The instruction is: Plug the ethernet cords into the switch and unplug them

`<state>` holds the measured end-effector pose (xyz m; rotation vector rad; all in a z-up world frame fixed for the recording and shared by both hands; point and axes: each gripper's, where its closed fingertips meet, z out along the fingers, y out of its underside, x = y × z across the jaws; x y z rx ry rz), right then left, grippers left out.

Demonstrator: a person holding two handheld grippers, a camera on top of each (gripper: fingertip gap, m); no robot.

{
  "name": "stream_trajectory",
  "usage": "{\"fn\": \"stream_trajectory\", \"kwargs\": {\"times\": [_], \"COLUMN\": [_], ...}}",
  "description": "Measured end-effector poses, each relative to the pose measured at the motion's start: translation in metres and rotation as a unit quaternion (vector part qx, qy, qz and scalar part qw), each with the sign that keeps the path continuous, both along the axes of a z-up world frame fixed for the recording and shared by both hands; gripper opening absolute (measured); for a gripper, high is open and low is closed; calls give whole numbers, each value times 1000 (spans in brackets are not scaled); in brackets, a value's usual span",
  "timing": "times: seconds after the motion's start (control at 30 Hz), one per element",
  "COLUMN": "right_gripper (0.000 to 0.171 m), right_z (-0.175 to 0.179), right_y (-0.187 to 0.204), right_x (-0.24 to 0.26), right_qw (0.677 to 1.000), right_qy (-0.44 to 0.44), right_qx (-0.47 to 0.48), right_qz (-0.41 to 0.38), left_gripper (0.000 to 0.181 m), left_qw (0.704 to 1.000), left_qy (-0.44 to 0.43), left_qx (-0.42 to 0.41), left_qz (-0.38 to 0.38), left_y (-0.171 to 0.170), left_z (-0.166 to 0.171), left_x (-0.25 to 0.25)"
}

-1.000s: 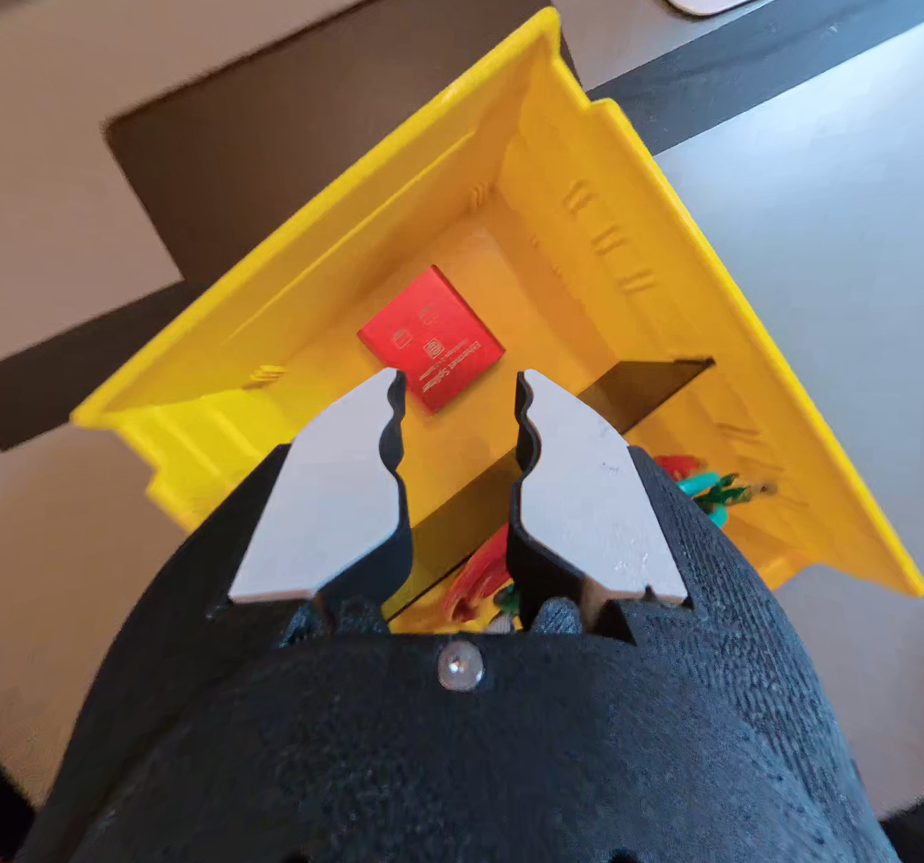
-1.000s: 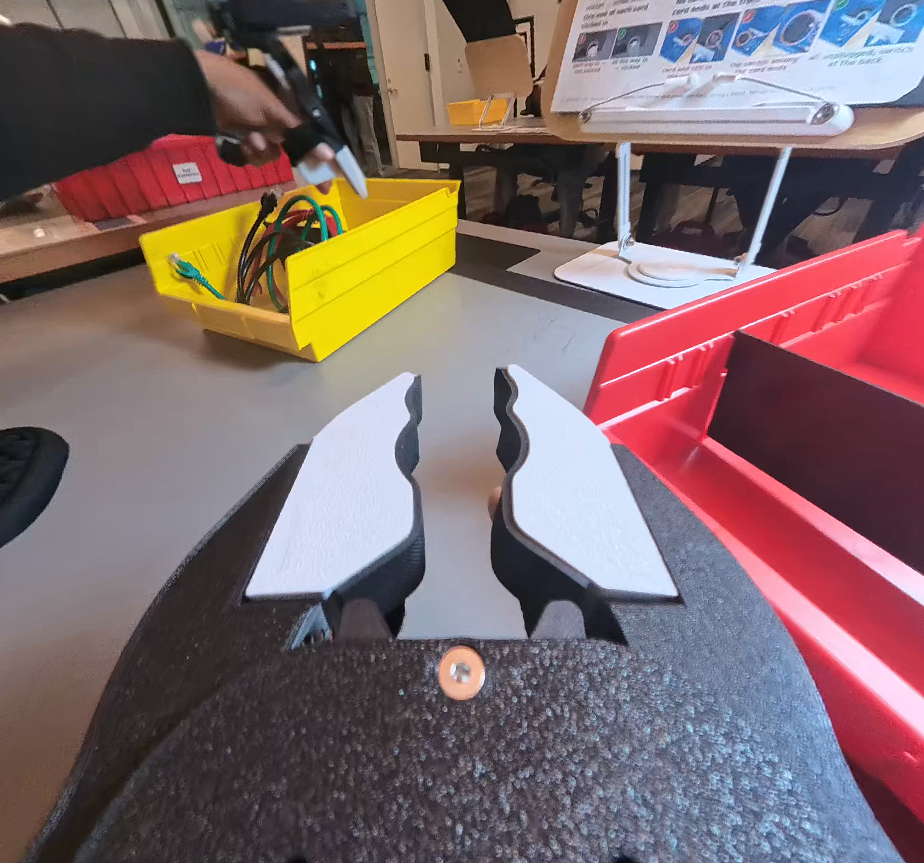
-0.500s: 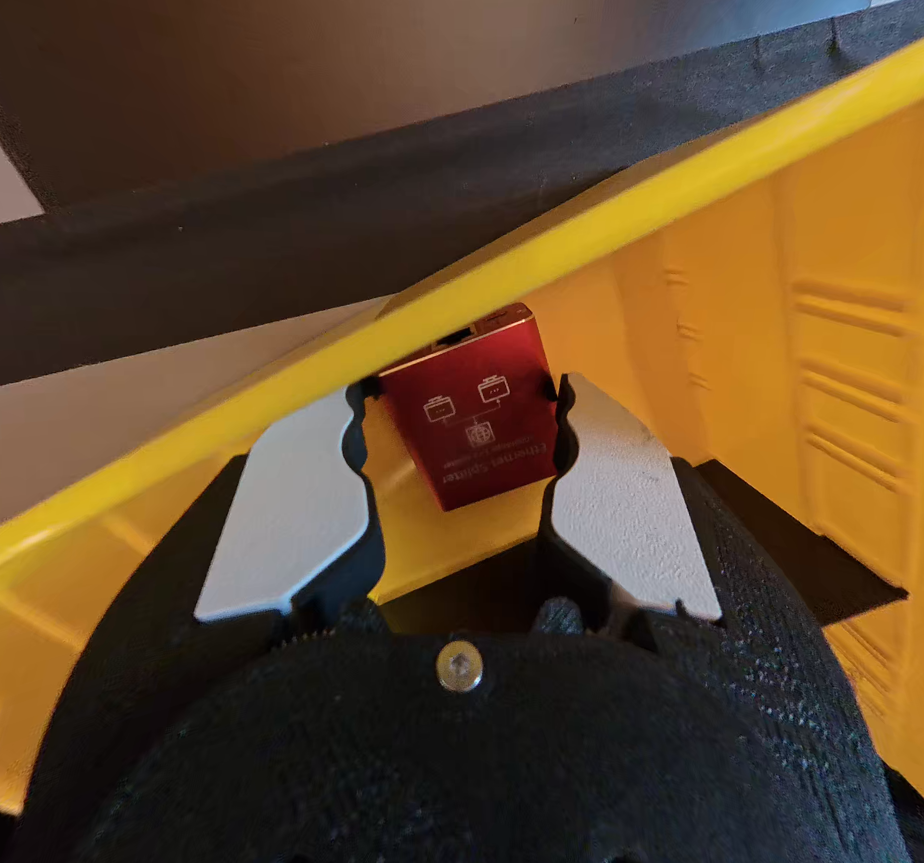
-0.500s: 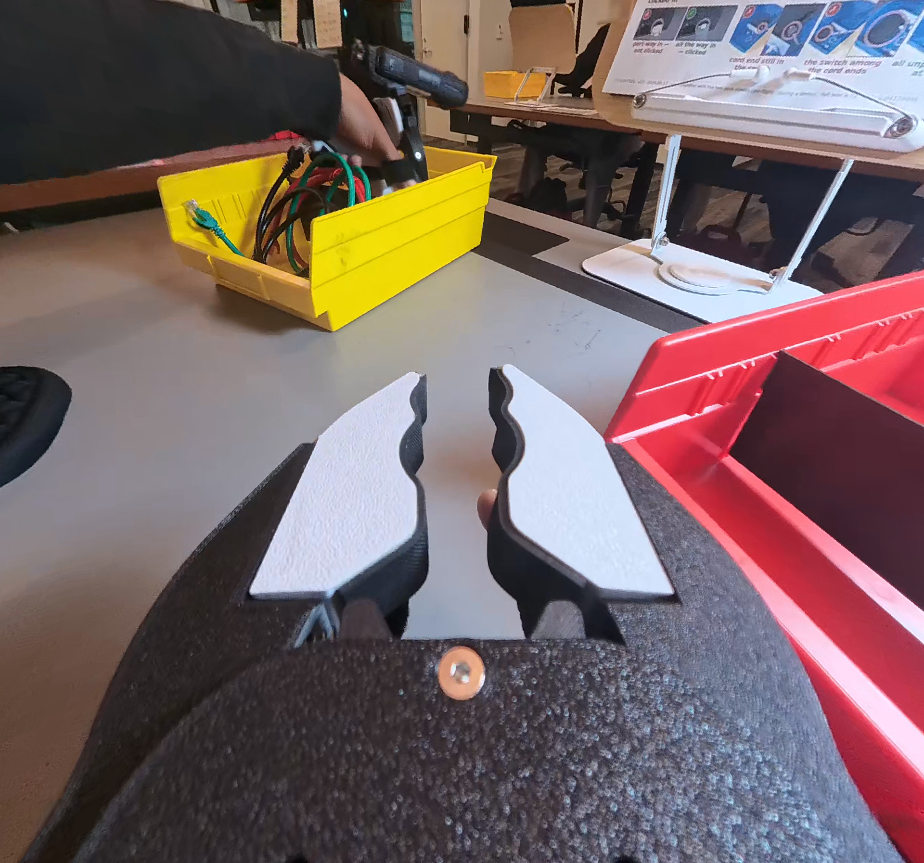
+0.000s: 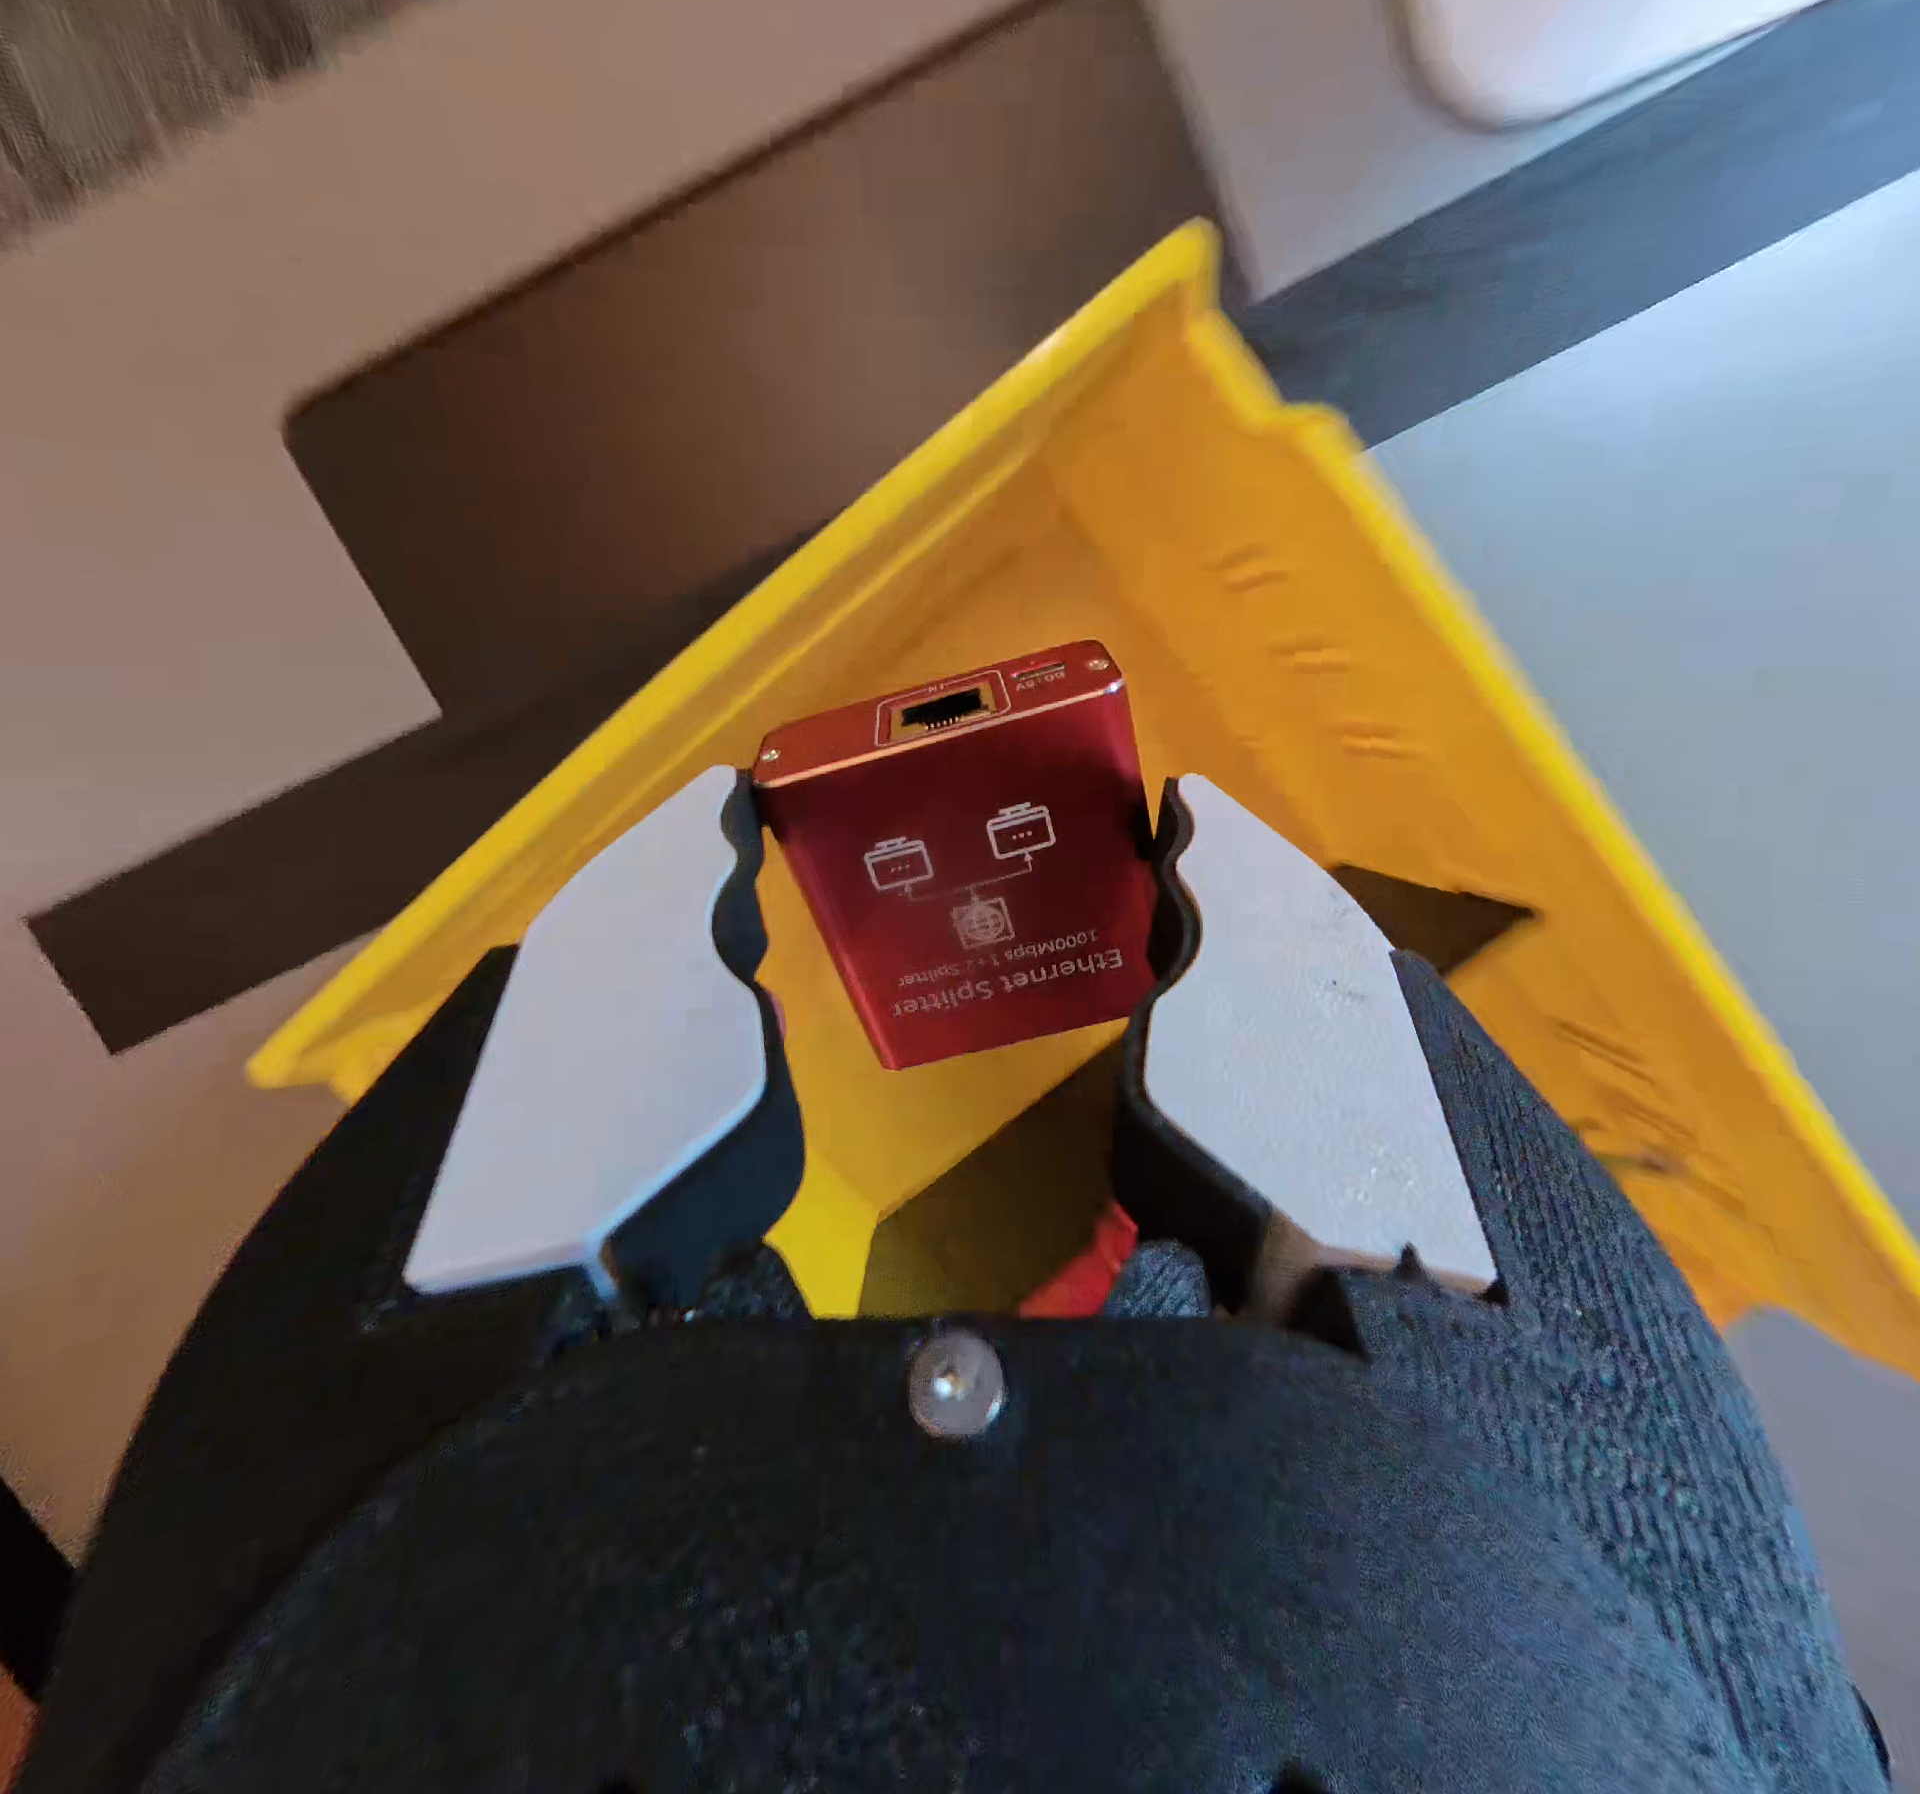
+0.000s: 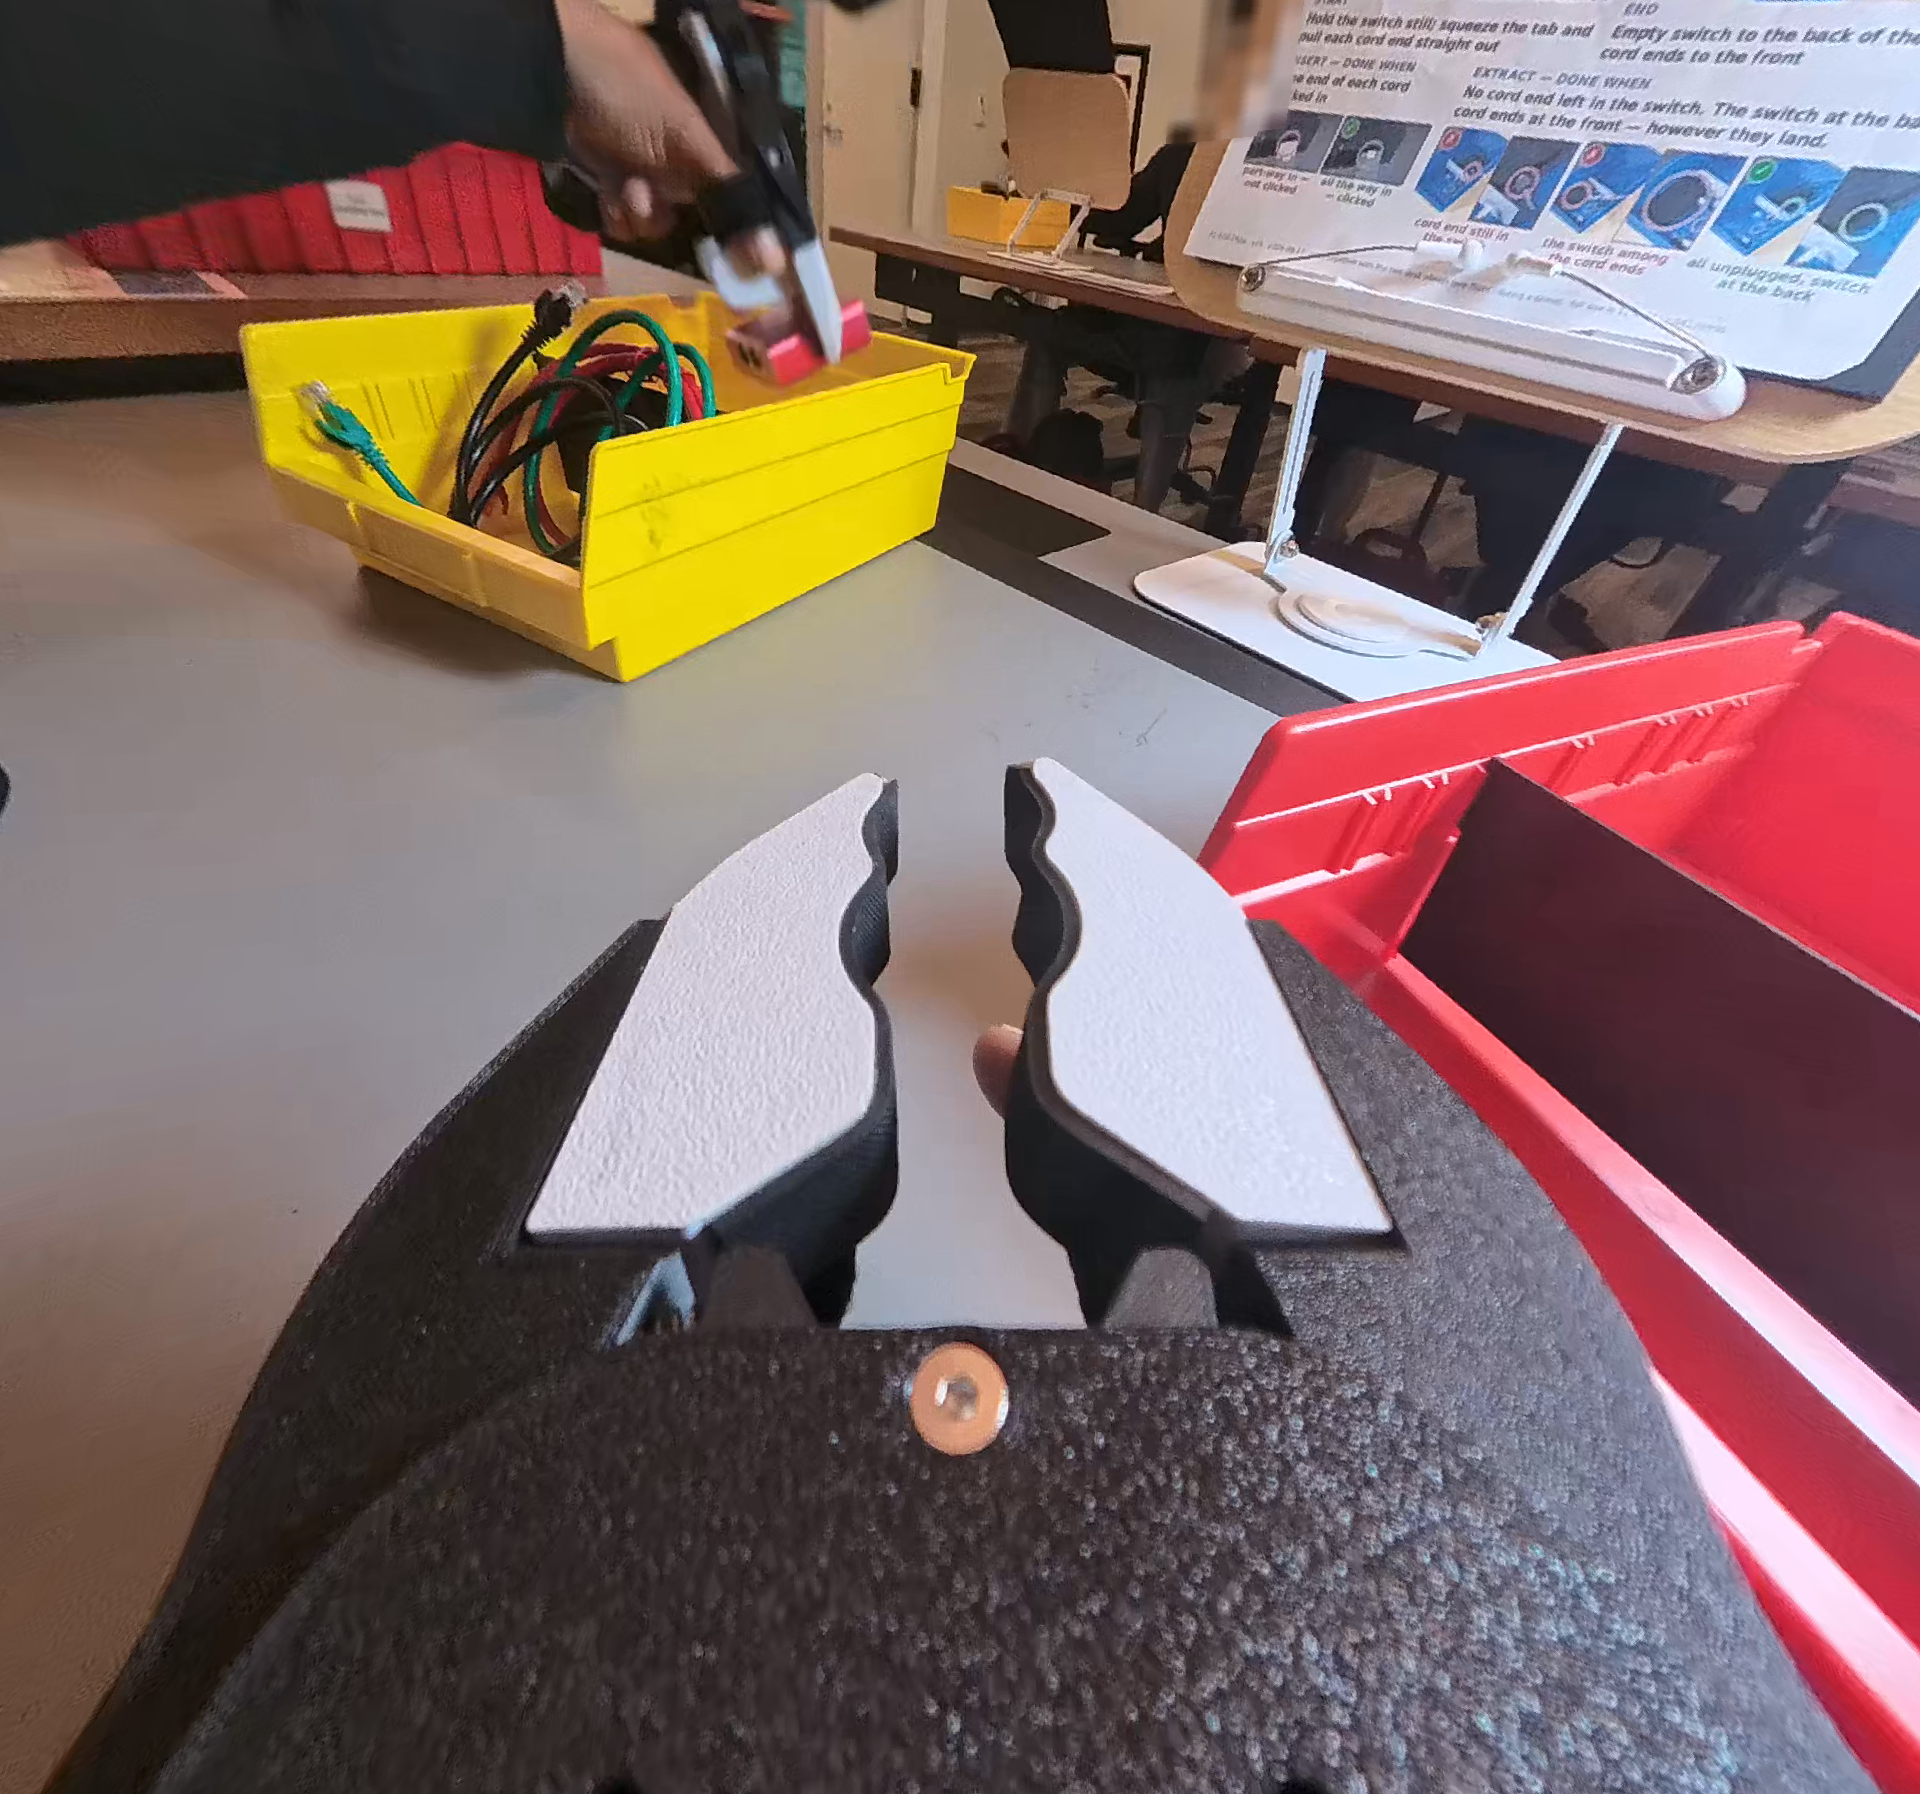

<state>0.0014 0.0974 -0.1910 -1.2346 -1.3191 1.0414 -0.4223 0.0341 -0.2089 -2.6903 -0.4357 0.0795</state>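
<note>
My left gripper point(image 5: 956, 788) is shut on the red switch point(image 5: 966, 892), gripping its two long sides, and holds it above the back part of the yellow bin point(image 5: 1299, 601). One port on the switch's end faces away from me. In the right wrist view the left gripper point(image 6: 790, 290) holds the switch point(image 6: 795, 347) just over the yellow bin point(image 6: 779, 497). A tangle of black, red and green ethernet cords point(image 6: 582, 414) lies in the bin's front part. My right gripper point(image 6: 951, 788) is open and empty over the grey table point(image 6: 312, 861).
A red bin point(image 6: 1558, 736) with a dark divider stands right beside my right gripper. A white stand point(image 6: 1330, 612) holding an instruction sheet is at the back right. A green cord plug point(image 6: 343, 425) hangs over the yellow bin's rim. A person's dark sleeve point(image 6: 260, 51) reaches in from the left. One gripper's finger ends stand about 45 centimetres off the other's.
My left gripper dropped into the yellow bin, shut on the red switch and lifted it above the bin floor. My right gripper stayed open in about the same place.
</note>
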Motion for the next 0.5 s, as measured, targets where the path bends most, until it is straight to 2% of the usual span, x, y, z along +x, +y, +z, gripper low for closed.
{"fn": "stream_trajectory", "kwargs": {"times": [0.13,0.23,0.37,0.5], "right_gripper": [24,26,33,51], "right_z": [0,5,26,33], "right_y": [-12,-29,-55,-83], "right_x": [-7,-16,-27,-32], "right_qw": [1000,998,987,948], "right_qy": [0,0,20,19], "right_qx": [14,47,144,293], "right_qz": [21,43,70,121], "left_gripper": [73,73,73,73], "left_qw": [986,953,892,855], "left_qy": [-3,5,-36,-108], "left_qx": [135,215,309,314], "left_qz": [-102,-212,-328,-398], "left_y": [8,2,-17,-41], "left_z": [78,106,101,63], "left_x": [69,156,286,375]}}
